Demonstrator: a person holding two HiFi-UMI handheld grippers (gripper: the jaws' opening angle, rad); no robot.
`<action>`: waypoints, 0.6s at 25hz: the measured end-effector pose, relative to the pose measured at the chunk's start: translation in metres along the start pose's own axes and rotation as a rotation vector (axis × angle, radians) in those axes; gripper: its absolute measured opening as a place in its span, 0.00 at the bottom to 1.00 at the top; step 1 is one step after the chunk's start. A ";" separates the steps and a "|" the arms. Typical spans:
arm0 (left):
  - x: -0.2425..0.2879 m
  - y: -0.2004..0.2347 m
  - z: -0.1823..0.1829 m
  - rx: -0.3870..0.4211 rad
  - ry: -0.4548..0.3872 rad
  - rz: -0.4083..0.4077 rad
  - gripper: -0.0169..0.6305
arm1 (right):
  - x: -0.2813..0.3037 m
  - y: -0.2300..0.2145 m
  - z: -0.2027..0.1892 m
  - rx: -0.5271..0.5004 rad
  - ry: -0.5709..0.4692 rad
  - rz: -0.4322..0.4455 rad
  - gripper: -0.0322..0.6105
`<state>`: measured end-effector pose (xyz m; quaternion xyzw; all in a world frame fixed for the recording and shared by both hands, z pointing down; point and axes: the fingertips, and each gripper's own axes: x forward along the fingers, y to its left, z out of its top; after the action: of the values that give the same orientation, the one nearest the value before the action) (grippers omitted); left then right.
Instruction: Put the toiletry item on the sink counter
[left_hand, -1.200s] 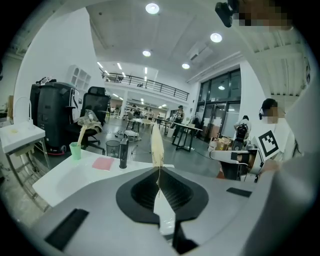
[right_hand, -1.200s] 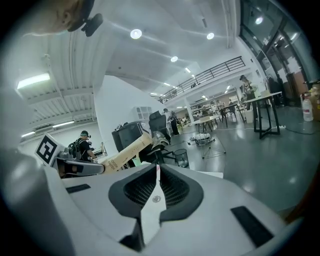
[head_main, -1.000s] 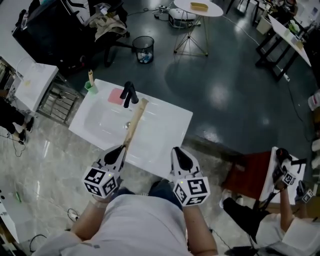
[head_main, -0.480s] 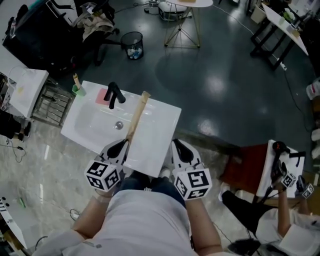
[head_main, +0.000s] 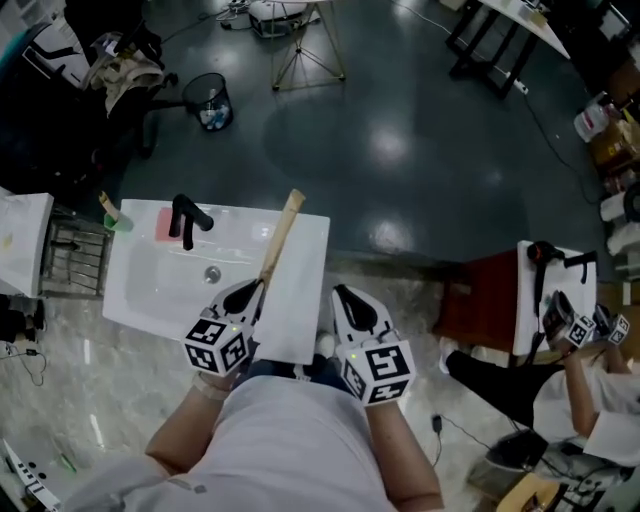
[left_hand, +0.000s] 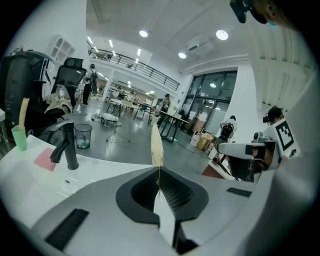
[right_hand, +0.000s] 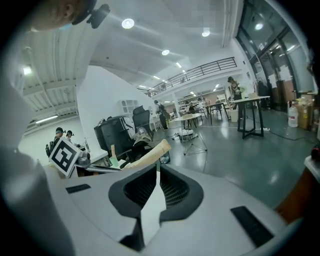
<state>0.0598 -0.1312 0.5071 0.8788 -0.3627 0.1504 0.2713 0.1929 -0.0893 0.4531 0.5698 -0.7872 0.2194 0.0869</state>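
Left gripper (head_main: 250, 291) fingers pinch one stick (head_main: 281, 232) above the bench (head_main: 292, 322); right gripper (head_main: 346, 296) fingers pressed together, empty. One tap (head_main: 187, 216), one cup (head_main: 121, 222).

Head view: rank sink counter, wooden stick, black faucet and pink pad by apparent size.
White rectangular sink counter
Long pale wooden stick
Black metal faucet and flat pink pad: too alike to rank
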 end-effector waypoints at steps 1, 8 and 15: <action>0.010 0.003 -0.002 0.005 0.015 -0.012 0.05 | 0.002 -0.003 -0.002 0.008 0.004 -0.017 0.10; 0.073 0.035 -0.020 0.007 0.097 -0.055 0.05 | 0.016 -0.020 -0.020 0.037 0.046 -0.114 0.10; 0.120 0.058 -0.040 0.009 0.181 -0.063 0.05 | 0.029 -0.039 -0.030 0.084 0.083 -0.182 0.10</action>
<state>0.0978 -0.2090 0.6157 0.8738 -0.3080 0.2224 0.3037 0.2160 -0.1104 0.5006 0.6324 -0.7181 0.2668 0.1153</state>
